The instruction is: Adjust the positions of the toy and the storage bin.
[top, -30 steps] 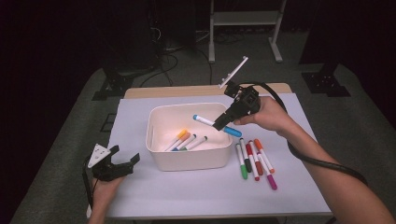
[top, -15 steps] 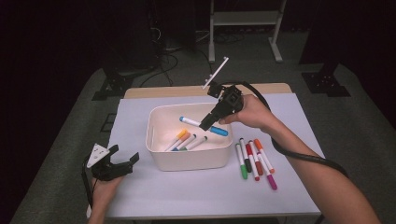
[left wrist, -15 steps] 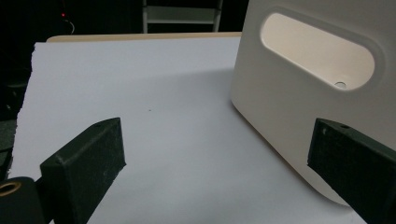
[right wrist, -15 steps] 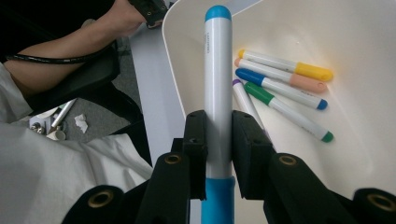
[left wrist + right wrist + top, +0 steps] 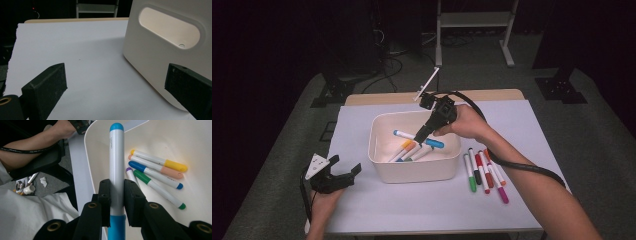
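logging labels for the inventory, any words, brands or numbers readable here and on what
No text can be read.
Light blue marker held in the right hand-held gripper: a faint print line runs along its barrel, too small to read.
Markers in the white bin: tiny marks, unreadable.

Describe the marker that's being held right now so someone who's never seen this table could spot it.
Find the white bin mid-table. Above its inside, the right gripper clamps a white marker with light blue ends. Unlike the markers lying loose in the bin, it is pinched between black jaws.
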Available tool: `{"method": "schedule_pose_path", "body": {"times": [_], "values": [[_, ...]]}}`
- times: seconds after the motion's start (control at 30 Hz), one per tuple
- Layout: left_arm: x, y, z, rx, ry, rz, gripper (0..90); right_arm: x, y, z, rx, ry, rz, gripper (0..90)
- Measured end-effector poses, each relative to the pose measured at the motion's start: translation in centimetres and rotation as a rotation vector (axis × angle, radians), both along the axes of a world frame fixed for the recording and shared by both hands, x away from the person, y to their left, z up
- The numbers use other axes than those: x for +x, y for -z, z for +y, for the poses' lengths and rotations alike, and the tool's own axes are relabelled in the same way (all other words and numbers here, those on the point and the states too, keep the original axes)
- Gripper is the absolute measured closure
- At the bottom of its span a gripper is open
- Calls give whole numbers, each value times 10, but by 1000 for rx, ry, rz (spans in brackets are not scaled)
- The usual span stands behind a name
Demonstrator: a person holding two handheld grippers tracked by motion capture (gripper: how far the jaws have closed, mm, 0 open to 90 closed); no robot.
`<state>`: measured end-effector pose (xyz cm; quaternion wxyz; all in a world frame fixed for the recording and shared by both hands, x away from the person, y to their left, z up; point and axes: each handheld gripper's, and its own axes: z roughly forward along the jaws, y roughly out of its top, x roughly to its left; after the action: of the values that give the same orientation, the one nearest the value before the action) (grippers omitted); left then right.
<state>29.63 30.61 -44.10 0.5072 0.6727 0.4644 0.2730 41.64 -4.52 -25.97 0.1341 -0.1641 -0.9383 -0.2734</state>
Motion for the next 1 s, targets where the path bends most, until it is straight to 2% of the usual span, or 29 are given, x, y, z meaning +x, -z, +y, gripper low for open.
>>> {"method": "schedule_pose_path", "body": {"times": [0.23, 0.5, 0.63, 0.8, 1.0], "values": [[0, 0, 0, -2, 2, -2, 27, 4, 13, 18, -23, -20, 11, 754], [0, 0, 0, 1, 5, -1, 27, 4, 39, 32, -77, -46, 50, 749], [0, 0, 0, 0, 6, -1, 27, 5, 50, 35, -88, -45, 62, 676], [0, 0, 1, -2, 3, -1, 27, 3, 48, 23, -52, -19, 41, 647], [-1, 0, 1, -2, 0, 0, 26, -4, 33, -12, 17, 45, 1, 629]]}}
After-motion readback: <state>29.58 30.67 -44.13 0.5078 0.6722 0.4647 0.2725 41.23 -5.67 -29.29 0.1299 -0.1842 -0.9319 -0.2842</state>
